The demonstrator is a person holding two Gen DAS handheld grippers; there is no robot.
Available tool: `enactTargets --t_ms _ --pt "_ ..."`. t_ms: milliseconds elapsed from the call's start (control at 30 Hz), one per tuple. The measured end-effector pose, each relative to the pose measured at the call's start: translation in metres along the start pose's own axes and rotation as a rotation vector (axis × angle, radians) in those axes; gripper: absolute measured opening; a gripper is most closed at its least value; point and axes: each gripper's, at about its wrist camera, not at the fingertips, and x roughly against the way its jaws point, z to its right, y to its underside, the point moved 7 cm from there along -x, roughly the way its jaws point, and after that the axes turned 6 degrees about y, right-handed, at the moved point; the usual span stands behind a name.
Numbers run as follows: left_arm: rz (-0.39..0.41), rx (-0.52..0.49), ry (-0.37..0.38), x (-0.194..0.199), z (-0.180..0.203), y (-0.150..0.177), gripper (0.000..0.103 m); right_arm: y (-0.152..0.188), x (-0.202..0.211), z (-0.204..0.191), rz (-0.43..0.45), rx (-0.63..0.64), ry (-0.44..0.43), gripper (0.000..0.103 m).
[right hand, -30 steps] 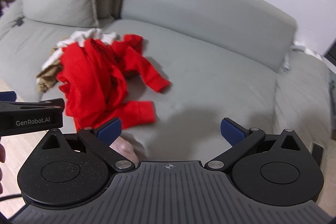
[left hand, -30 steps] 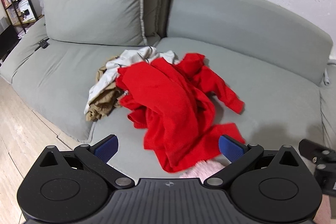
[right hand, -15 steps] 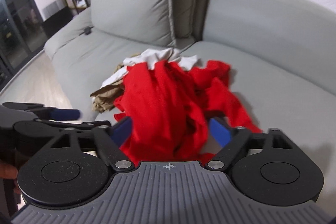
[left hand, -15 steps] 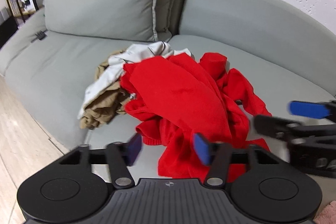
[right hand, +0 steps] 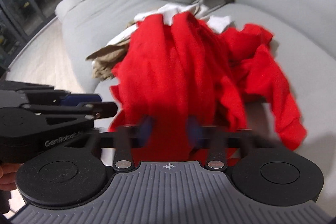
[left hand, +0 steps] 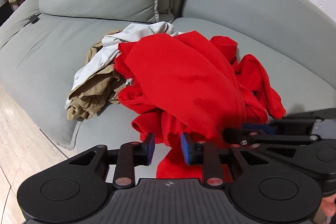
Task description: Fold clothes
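a: what's different from a second ago?

b: both grippers were spread wide and hanging back from the pile. now the left gripper (left hand: 167, 147) has narrowed right down and sits at the near edge of the red garment (left hand: 184, 77), and the right gripper (right hand: 170, 129) has narrowed too and swung in over the same cloth

a: has either one got hold of it?

b: on the left there's a gap between the blue pads, with a fold of red in it or just behind it; i can't tell if it's pinched. the right view is blurred with motion, its pads look partly closed with red cloth between and behind them, so i can't tell there either

a: so where does that leave the folding?

b: my guess is it's barely started, this is the pick-up of the first piece. nothing is spread out or folded yet

a: and where's the garment lying?

b: crumpled on the seat of the grey sofa (left hand: 252, 14), its near hem hanging at the front edge right by both grippers, which sit close side by side. behind it, farther away, lie a white garment (left hand: 134, 39) and a tan garment (left hand: 92, 91), partly under the red one
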Motion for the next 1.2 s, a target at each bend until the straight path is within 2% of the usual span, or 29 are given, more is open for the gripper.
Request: enactTargets --t_ms 67,200,300,400,500,600,667,767,833,900,1000,1033,1100,1133,1200 --pt "0.004 -0.003 -0.01 0.006 -0.002 -0.001 0.029 -0.001 0.009 -0.002 0.008 -0.015 -0.023 0.006" --pt "0.021 -0.004 -0.016 0.026 -0.001 -0.006 0.03 -0.013 0.048 -0.005 0.086 -0.064 -0.049 0.005" --pt "0.045 -0.009 0.002 0.049 0.006 -0.017 0.029 -0.048 0.11 -0.006 0.255 -0.087 -0.046 0.004" --pt "0.123 -0.068 0.041 0.082 0.029 -0.04 0.029 -0.079 0.171 0.0 0.408 -0.099 -0.013 0.003" --pt "0.222 -0.14 0.057 0.117 0.056 -0.066 0.03 -0.111 0.255 0.012 0.586 -0.066 0.094 0.003" --pt "0.31 -0.195 0.093 0.152 0.09 -0.088 0.03 -0.124 0.361 0.039 0.764 -0.054 0.279 0.003" --pt "0.349 -0.228 0.119 0.168 0.111 -0.094 0.033 -0.12 0.421 0.059 0.845 -0.075 0.39 0.003" --pt "0.388 -0.294 0.175 0.187 0.154 -0.094 0.04 -0.089 0.494 0.092 0.912 -0.111 0.578 0.003" --pt "0.381 -0.329 0.2 0.187 0.175 -0.088 0.042 -0.057 0.525 0.116 0.918 -0.133 0.732 0.003" --pt "0.338 -0.363 0.224 0.174 0.197 -0.076 0.043 -0.019 0.538 0.147 0.878 -0.193 0.852 0.004" --pt "0.249 -0.42 0.257 0.147 0.233 -0.051 0.043 0.037 0.521 0.191 0.747 -0.284 0.95 0.004" --pt "0.22 -0.435 0.262 0.137 0.243 -0.044 0.043 0.066 0.503 0.21 0.652 -0.321 0.981 0.005" --pt "0.165 -0.467 0.265 0.119 0.255 -0.028 0.045 0.113 0.458 0.237 0.463 -0.377 0.975 0.012" --pt "0.126 -0.489 0.263 0.106 0.259 -0.017 0.046 0.136 0.433 0.248 0.37 -0.402 0.96 0.022" --pt "0.061 -0.519 0.244 0.083 0.254 0.003 0.048 0.17 0.386 0.256 0.24 -0.431 0.915 0.028"
